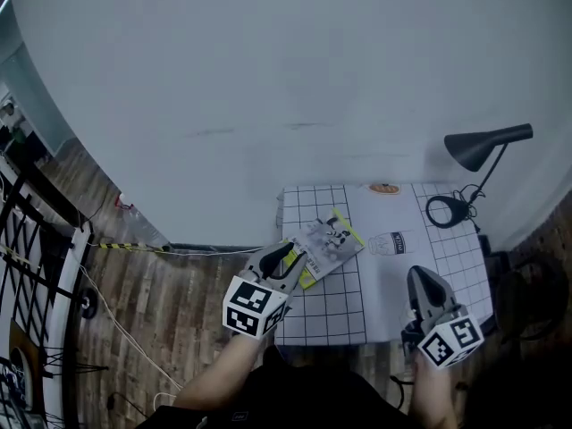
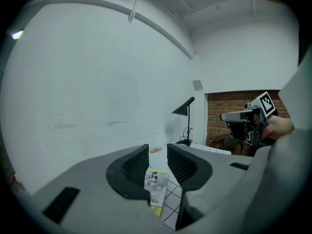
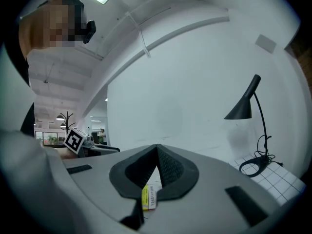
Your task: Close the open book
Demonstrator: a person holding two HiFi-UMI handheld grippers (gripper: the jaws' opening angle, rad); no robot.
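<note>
Left gripper point(image 1: 284, 257) hovers at the near-left edge of the thin, yellow-edged book point(image 1: 329, 239), ribbed jaws apart and empty. Right gripper point(image 1: 421, 278) is pinched together, over the gridded mat point(image 1: 326, 315).

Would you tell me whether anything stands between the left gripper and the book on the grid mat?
Nothing visible does. The left gripper hangs by the near edge of the book, jaws apart and empty, and the book shows straight through their gap. The lamp and the right gripper are off to the right.
</note>
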